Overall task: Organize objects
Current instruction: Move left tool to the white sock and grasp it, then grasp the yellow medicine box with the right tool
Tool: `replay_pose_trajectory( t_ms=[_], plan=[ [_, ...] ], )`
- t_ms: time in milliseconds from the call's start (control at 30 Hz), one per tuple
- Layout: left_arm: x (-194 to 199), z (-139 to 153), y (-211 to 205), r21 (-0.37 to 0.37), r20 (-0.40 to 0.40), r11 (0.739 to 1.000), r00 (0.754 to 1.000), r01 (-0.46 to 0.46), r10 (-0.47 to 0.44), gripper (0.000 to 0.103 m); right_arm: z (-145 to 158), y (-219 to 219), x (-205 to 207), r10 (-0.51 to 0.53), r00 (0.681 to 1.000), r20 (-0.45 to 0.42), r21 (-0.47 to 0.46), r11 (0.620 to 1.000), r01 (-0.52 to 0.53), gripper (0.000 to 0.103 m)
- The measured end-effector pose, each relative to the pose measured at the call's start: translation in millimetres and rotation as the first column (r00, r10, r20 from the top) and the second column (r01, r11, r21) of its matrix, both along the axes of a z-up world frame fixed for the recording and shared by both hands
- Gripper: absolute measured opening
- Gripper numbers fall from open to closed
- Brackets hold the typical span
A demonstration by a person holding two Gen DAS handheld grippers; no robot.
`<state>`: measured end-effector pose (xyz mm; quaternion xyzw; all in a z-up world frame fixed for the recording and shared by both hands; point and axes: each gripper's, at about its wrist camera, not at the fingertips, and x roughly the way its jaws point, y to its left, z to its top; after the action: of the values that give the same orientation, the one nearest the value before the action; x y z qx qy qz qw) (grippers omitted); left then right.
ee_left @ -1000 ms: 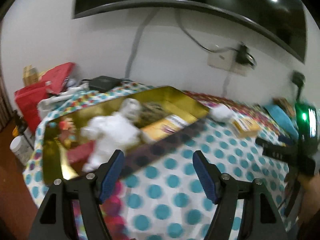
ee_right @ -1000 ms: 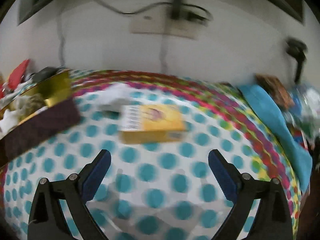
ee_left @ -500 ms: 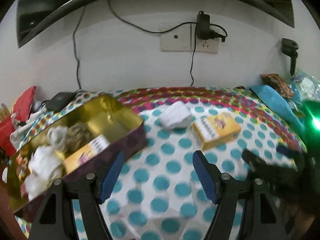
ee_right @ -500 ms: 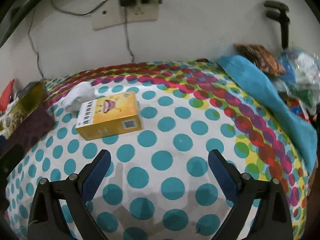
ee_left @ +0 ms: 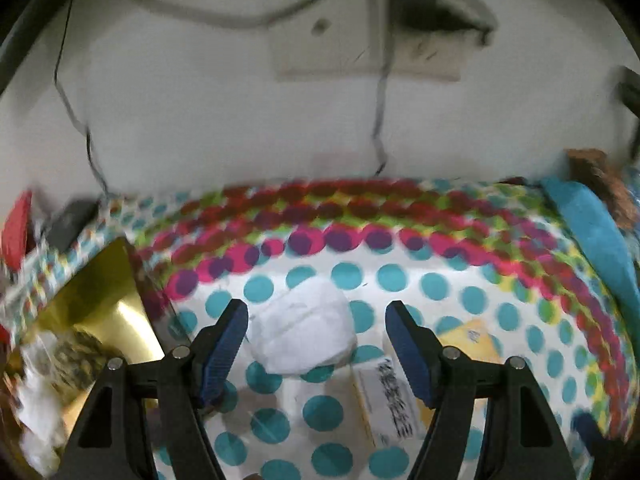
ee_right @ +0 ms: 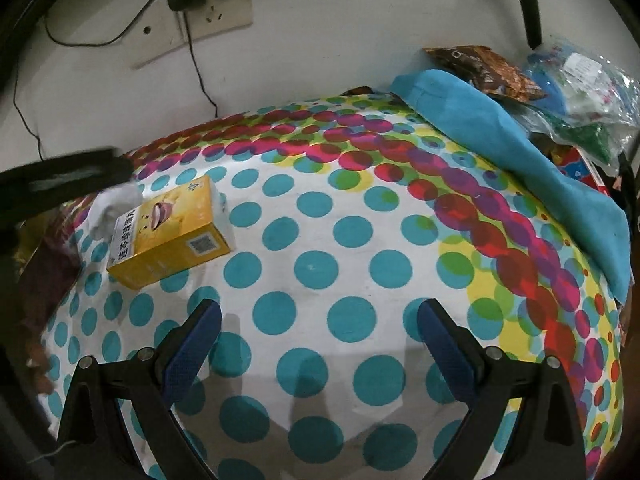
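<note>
Left wrist view shows the left gripper (ee_left: 316, 334) with its jaws apart, framing a white wad of cloth (ee_left: 305, 334) that lies on the dotted tablecloth (ee_left: 436, 284); the blue pads stand on either side of the wad without pressing it, so nothing is held. Just right of the wad, partly behind the right finger, lies a yellow box (ee_left: 472, 340) with a printed white end. At the table's left edge stands a gold-lined tin (ee_left: 108, 300) with blurred white and brown things inside. A teal cloth (ee_left: 592, 240) lies along the right edge, and a wall socket plate (ee_left: 332, 52) with cables sits above the far edge.

From the right wrist view, the right gripper (ee_right: 318, 336) also stands wide apart and empty over bare tablecloth near the front edge. The yellow box (ee_right: 168, 232) rests well off toward the left edge, with the white wad (ee_right: 112, 208) touching its far left side.
</note>
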<state>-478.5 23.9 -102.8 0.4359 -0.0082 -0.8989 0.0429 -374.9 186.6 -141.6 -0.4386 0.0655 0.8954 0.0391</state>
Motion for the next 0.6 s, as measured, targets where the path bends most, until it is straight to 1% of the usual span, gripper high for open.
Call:
replay_pose_trajectory(
  t_ms=[33, 67, 100, 133, 200, 267, 333, 367, 400, 433, 500, 533, 600],
  plan=[
    [-5.4, -5.8, -3.1, 0.037, 0.024, 0.999, 1.000, -0.016, 0.015, 0.073, 0.2, -0.6, 0.3, 0.001, 1.000, 0.000, 0.000, 1.000, -0.001, 0.098],
    [-8.9, -10.4, -5.3, 0.040, 0.043, 0.998, 0.998, -0.040, 0.038, 0.073, 0.3, -0.7, 0.6, 0.002, 1.000, 0.000, -0.002, 1.000, -0.002, 0.099],
    [-12.8, -14.4, -7.7, 0.018, 0.056, 0.997, 0.996, -0.073, 0.072, 0.073, 0.3, -0.8, 0.6, 0.004, 1.000, -0.001, -0.005, 1.000, -0.004, 0.100],
    [-14.5, -15.7, -7.9, 0.005, 0.057, 0.997, 0.995, -0.081, 0.080, 0.073, 0.3, -0.8, 0.4, 0.006, 1.000, 0.000, -0.009, 1.000, -0.006, 0.100],
    [-15.0, -16.8, -6.3, -0.009, 0.060, 0.997, 0.995, -0.078, 0.078, 0.073, 0.1, -1.4, -0.8, 0.008, 1.000, 0.000, -0.011, 1.000, -0.008, 0.101],
    [-14.6, -20.3, -0.9, -0.058, 0.074, 0.996, 0.995, -0.067, 0.071, 0.073, 0.0, -1.6, -1.2, 0.012, 1.000, 0.001, -0.014, 1.000, -0.012, 0.102],
    [-11.9, -19.5, -1.1, -0.058, 0.084, 0.996, 0.994, -0.063, 0.068, 0.073, 0.0, -1.6, -1.4, 0.013, 1.000, 0.002, -0.014, 1.000, -0.013, 0.102],
    [-10.7, -18.6, -0.6, -0.063, 0.094, 0.996, 0.994, -0.057, 0.063, 0.070, 0.1, -1.5, -1.2, 0.012, 1.000, 0.001, -0.015, 1.000, -0.012, 0.102],
    [-9.0, -16.7, 1.8, -0.102, 0.093, 0.993, 0.994, -0.052, 0.062, 0.051, 0.1, -1.5, -1.1, 0.011, 1.000, 0.000, -0.017, 1.000, -0.011, 0.102],
    [-8.5, -14.9, 3.0, -0.105, 0.087, 0.994, 0.995, -0.037, 0.046, 0.050, 0.1, -1.9, -1.1, 0.011, 1.000, 0.000, -0.018, 1.000, -0.011, 0.102],
    [-3.8, -8.2, -2.4, -0.016, 0.115, 1.000, 0.993, -0.005, 0.007, 0.049, 0.0, -2.0, -1.0, 0.010, 1.000, 0.000, -0.015, 1.000, -0.010, 0.102],
    [1.9, -0.1, -3.8, -0.006, 0.098, 1.000, 0.995, -0.003, 0.004, 0.048, 0.0, -1.8, -0.9, 0.010, 1.000, 0.000, -0.016, 1.000, -0.010, 0.102],
    [21.5, 29.1, -4.1, -0.020, 0.012, 1.000, 1.000, 0.022, -0.022, 0.048, 0.0, -1.9, -0.7, 0.010, 1.000, 0.000, -0.016, 1.000, -0.010, 0.102]
  ],
)
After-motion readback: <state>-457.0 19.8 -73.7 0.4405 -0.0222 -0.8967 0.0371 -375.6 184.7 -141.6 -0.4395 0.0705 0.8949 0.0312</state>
